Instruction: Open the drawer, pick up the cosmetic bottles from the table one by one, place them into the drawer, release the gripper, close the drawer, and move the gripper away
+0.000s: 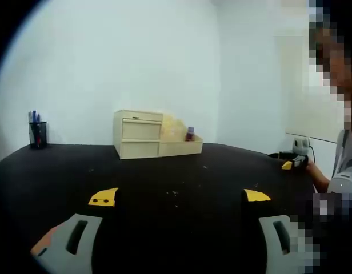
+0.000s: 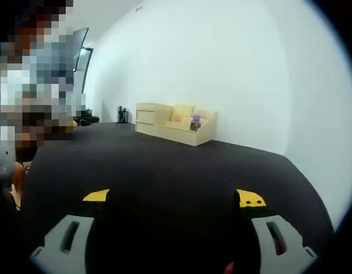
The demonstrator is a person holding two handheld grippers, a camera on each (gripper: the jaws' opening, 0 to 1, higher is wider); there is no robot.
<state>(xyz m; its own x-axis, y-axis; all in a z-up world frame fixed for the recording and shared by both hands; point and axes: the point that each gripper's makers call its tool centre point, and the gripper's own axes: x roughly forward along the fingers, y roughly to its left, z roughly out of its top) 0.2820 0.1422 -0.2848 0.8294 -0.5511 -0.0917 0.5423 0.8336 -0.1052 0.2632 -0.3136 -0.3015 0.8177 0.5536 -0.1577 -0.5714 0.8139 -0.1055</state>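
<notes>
Both tools wide open, gripping nothing: left tool [image 1: 180, 197], right tool [image 2: 174, 198], low over the black desk [image 1: 176, 171]. I see the wooden drawer unit [image 1: 138, 134] far across the desk, drawers closed; one dark bottle [image 1: 190, 133] sits in the open tray on its right.

My black table [image 1: 182, 182] bears a wooden drawer organizer [image 1: 139, 134]. A mesh pen cup [image 1: 37, 135] stands well apart from it.

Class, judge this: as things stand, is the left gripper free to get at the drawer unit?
Probably yes: bare black table lies between the open left gripper and the closed drawer unit, though some way off.
</notes>
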